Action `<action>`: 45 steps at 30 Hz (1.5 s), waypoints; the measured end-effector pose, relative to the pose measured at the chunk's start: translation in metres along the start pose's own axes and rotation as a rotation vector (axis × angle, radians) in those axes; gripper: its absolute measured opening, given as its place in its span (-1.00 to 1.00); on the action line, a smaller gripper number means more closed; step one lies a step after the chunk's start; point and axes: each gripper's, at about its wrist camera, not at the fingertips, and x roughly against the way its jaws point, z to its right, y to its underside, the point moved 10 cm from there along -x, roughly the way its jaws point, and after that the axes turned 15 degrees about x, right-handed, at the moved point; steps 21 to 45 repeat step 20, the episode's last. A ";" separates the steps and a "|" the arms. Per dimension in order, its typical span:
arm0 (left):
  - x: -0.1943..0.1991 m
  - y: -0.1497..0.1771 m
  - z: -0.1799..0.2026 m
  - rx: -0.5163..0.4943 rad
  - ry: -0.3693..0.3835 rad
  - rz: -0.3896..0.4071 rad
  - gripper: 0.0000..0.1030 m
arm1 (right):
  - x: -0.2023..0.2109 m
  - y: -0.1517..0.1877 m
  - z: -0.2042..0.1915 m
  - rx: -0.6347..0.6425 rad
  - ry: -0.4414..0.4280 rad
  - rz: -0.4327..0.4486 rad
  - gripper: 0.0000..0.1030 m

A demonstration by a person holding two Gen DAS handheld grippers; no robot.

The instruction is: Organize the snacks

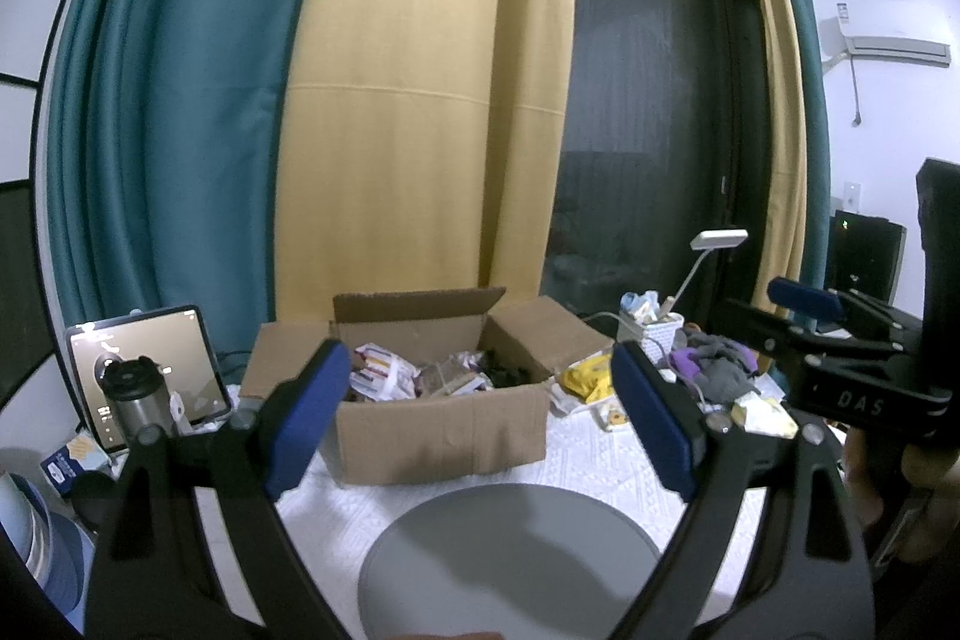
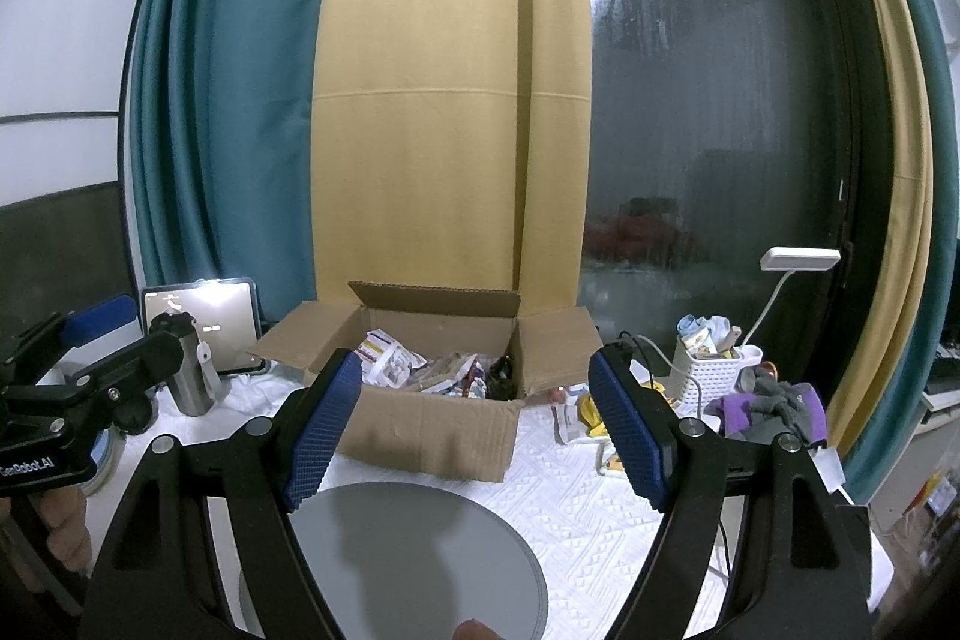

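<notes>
Both grippers (image 1: 480, 418) (image 2: 477, 427) level, jaws wide (probably empty), facing snack box (image 1: 441, 436).

a lived-in room of a home is shown. floor-length teal curtains (image 1: 156, 112) and yellow curtains (image 1: 414, 100) are hung before a dark glass door (image 1: 648, 130), and an air conditioner (image 1: 894, 47) is mounted high on the white wall. the tabletop (image 2: 576, 508) is covered with a white quilted cloth and crowded with a tablet (image 1: 150, 370), a steel travel mug (image 2: 186, 370), a white desk lamp (image 2: 798, 261), a woven basket (image 2: 714, 376), bundled clothing (image 2: 774, 406) and an open cardboard box (image 2: 432, 424) of snack packets (image 2: 390, 364).
</notes>
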 end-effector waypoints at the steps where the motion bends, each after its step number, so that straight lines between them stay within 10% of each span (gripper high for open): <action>1: 0.000 0.000 0.000 0.000 0.001 0.000 0.74 | 0.000 0.000 0.000 0.000 0.000 0.000 0.57; 45: 0.000 0.001 -0.001 0.003 0.000 -0.002 0.74 | 0.000 0.001 0.002 0.001 -0.002 -0.003 0.57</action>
